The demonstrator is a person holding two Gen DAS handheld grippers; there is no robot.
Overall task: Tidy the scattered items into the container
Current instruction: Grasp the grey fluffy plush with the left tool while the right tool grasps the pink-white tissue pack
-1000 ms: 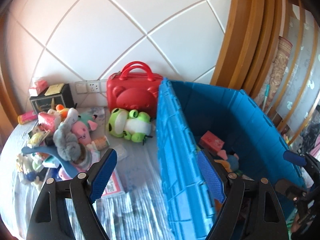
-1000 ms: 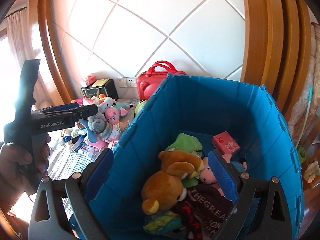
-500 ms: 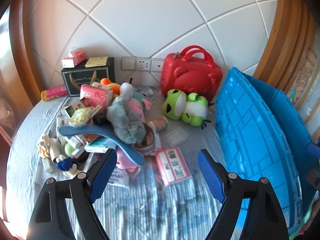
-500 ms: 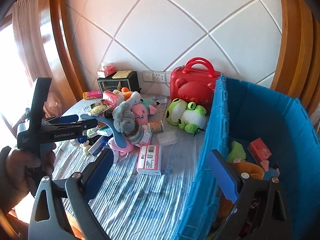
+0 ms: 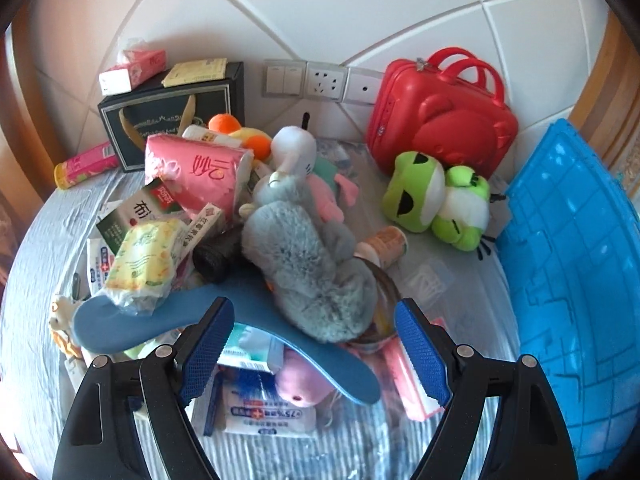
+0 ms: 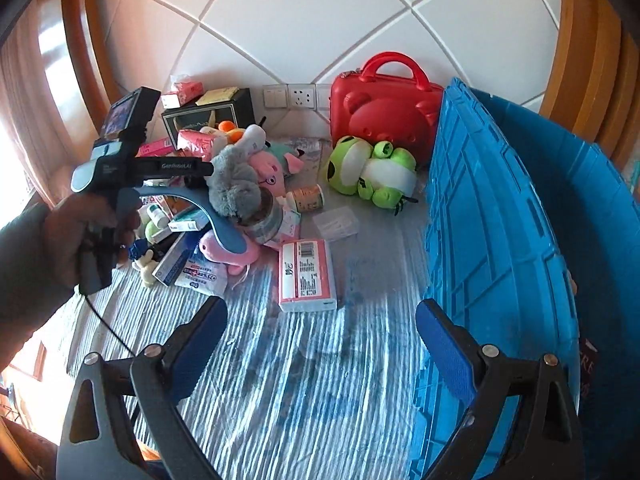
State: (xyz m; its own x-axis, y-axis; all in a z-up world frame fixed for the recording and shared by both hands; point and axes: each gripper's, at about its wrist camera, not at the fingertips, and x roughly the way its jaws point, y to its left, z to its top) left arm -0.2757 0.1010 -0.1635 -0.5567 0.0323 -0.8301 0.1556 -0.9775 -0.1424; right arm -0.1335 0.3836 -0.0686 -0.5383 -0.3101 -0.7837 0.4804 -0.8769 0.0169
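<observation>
Both pairs of blue-padded fingers [image 5: 208, 354] stand wide apart and hold nothing: the left gripper [image 5: 316, 348] hangs over the toy heap and the right gripper [image 6: 320, 344] over bare striped cover near the table's [image 6: 280, 380] front edge. Largest is the blue container [image 6: 492, 240] along the table's right edge, then the red case [image 6: 384, 108] at the back edge by the wall. The green frog plush [image 6: 368, 176] sits just before the case, the grey plush [image 5: 304, 256] tops the heap at the left, and a pink-and-white box [image 6: 306, 274] lies flat mid-table.
</observation>
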